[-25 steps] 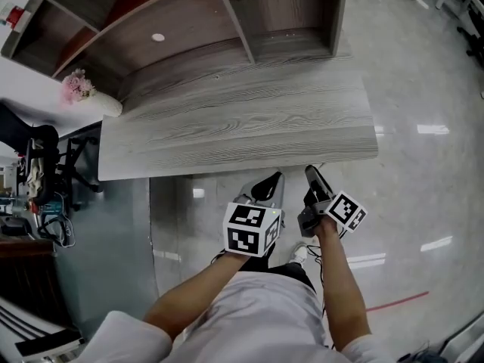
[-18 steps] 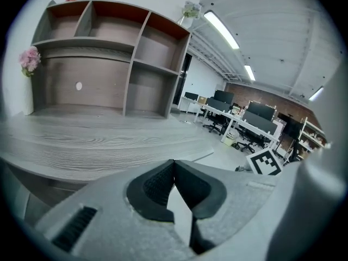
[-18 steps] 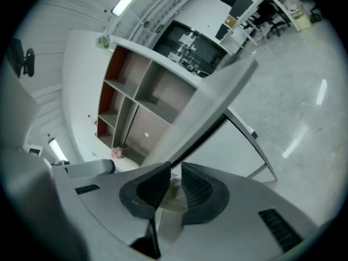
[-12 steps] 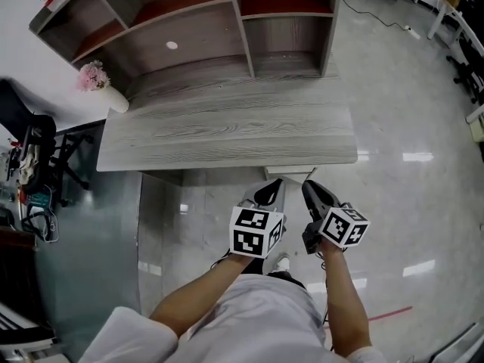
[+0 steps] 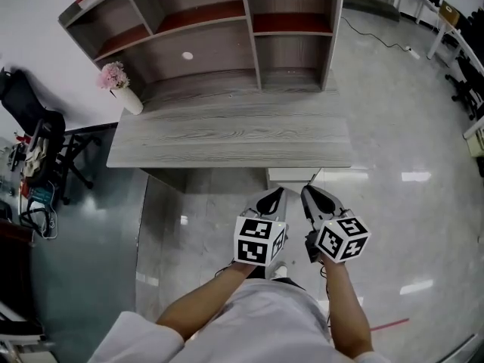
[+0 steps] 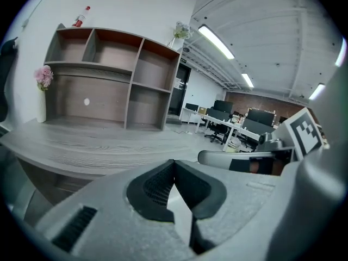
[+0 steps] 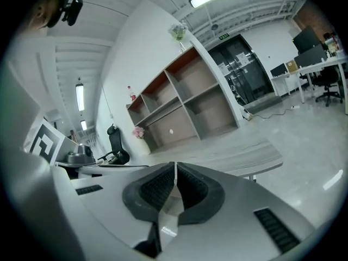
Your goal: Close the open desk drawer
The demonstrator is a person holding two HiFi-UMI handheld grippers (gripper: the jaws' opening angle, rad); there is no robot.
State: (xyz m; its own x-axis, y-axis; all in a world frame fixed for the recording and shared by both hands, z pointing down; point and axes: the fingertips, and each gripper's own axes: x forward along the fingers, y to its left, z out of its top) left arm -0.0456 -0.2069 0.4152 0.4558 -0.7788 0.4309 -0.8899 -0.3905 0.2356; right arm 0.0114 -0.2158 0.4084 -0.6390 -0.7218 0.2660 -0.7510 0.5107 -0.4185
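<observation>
A grey wood desk (image 5: 227, 138) stands ahead of me. A white drawer unit (image 5: 291, 177) pokes out from under its front edge at the right; I cannot tell how far its drawer is out. Both grippers hang side by side over the floor, short of the desk and touching nothing. My left gripper (image 5: 277, 193) (image 6: 174, 162) has its pads together and holds nothing. My right gripper (image 5: 307, 190) (image 7: 175, 165) is closing, its pads all but meeting with nothing between them. Each gripper shows beside the other in the gripper views.
An open shelf unit (image 5: 227, 29) stands on the back of the desk, with a vase of pink flowers (image 5: 121, 88) at its left end. A black chair (image 5: 38, 138) and clutter are at the far left. Glossy floor (image 5: 408, 165) spreads right toward office desks (image 5: 454, 21).
Both grippers rose and the desk now looks smaller and farther off. The right gripper rolled upright and its jaws came together.
</observation>
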